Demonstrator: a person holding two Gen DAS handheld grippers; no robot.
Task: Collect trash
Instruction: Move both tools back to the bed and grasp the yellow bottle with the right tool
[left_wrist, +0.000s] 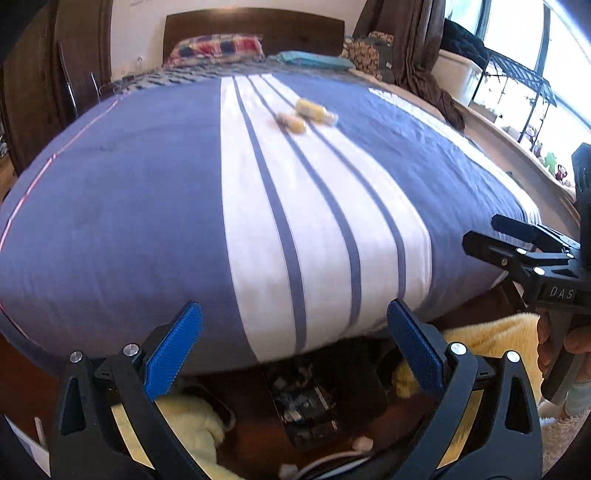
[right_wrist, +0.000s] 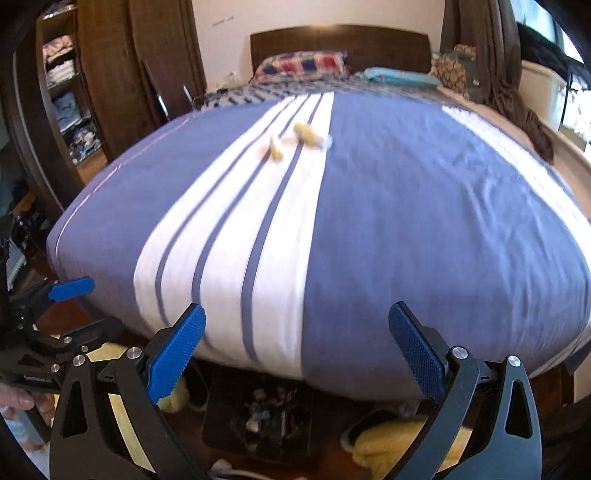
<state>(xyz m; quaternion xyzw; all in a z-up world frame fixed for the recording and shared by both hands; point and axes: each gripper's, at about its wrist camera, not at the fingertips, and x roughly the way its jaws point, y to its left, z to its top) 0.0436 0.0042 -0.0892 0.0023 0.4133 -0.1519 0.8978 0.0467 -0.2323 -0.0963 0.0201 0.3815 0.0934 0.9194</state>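
Note:
Two crumpled yellow and white wrappers lie on the white stripes of the blue bedspread (left_wrist: 129, 206), far from me. The larger wrapper (left_wrist: 316, 110) shows in the right wrist view too (right_wrist: 310, 134). The smaller wrapper (left_wrist: 291, 123) lies just left of it (right_wrist: 274, 149). My left gripper (left_wrist: 294, 347) is open and empty at the foot of the bed. My right gripper (right_wrist: 297, 349) is open and empty beside it. A black bin (left_wrist: 317, 402) with trash inside stands on the floor below the bed's foot (right_wrist: 258, 410).
Yellow fluffy slippers (left_wrist: 195, 424) lie on the floor by the bin. Pillows (left_wrist: 218, 48) and a headboard are at the far end. A wooden wardrobe (right_wrist: 92, 85) stands left, and a window with a rack (left_wrist: 517, 85) is right.

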